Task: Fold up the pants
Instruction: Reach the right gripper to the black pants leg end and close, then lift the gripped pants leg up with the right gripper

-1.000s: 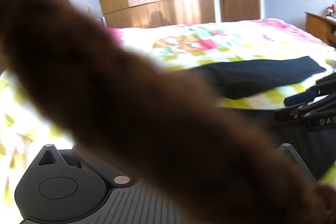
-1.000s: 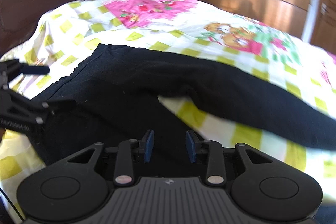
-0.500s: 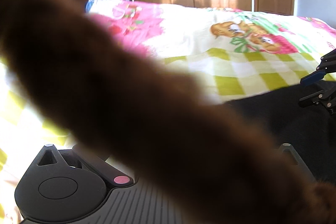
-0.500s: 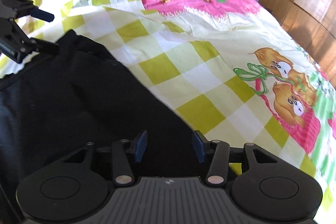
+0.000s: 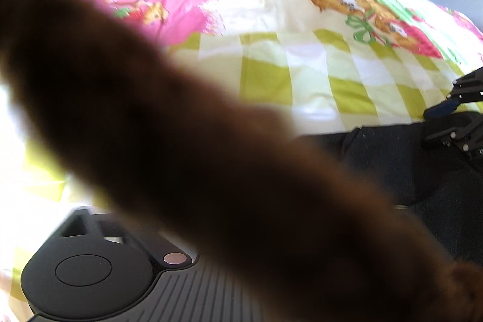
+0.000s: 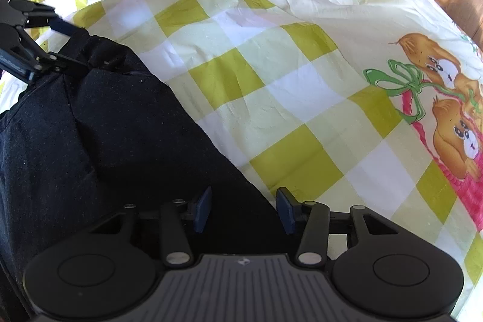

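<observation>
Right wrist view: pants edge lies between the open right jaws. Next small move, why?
Probably lower the right gripper a touch and close on the pants edge. Its jaws, just closing, stand apart with black fabric between them, not pinched; the left gripper, also just closing, is at the bunched far corner.

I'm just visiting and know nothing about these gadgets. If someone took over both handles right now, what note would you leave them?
Left gripper: jaws apart, just been closing at the bunched corner of the black pants; whether they pinch it I cannot tell.
Right gripper: jaws open, just been closing, pants edge between them, not pinched.
Pants: rumpled on the checked bedspread.
Done: both grippers at the cloth; no neat fold visible.
Left: probably grip both points, then fold.
Note: a blurred brown furry thing blocks most of the left wrist view.
</observation>
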The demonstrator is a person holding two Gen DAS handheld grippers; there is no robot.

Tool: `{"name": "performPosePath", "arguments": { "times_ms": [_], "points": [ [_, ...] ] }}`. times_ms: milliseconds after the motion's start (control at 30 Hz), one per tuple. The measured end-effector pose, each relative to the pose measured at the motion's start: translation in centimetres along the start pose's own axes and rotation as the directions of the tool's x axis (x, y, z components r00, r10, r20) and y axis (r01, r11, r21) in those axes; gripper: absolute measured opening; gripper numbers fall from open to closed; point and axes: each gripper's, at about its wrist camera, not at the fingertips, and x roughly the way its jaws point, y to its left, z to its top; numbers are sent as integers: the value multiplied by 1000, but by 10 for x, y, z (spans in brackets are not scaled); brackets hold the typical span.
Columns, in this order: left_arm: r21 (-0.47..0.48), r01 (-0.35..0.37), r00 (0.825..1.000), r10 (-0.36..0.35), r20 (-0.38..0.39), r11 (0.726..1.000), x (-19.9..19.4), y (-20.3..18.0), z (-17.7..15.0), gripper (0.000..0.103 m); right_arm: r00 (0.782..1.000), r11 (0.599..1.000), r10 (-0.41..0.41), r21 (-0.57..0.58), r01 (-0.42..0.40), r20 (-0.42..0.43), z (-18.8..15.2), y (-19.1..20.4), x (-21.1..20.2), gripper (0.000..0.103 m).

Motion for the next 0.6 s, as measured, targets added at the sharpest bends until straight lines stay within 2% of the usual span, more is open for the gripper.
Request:
{"name": "performPosePath", "arguments": {
  "times_ms": [33,67,100,167,300,467,600],
  "points": [
    [-10,9,1000,-9,-22,1000,3,0,0,67,1000,1000,7,8,-7,2,0,0,0,44],
    [-12,5,1000,-5,-28,1000,5,0,1,64,1000,1000,0,19,0,1,1,2,0,32],
    [-5,1,1000,-1,-28,1000,6,-1,2,54,1000,1000,-14,22,14,-3,1,5,0,28],
    [-7,-5,1000,5,-26,1000,5,-2,4,45,999,999,-36,7,36,2,1,12,-4,23],
    [3,-25,1000,25,5,1000,-2,-6,4,34,996,997,-74,35,72,55,-2,18,-21,21],
    [0,-44,994,44,99,999,-30,-12,-1,30,981,994,-100,70,89,169,-4,29,-69,21],
    [-43,-13,975,22,223,999,-76,-9,-12,30,955,993,-105,82,85,277,-18,54,-127,21]
  ]
}}
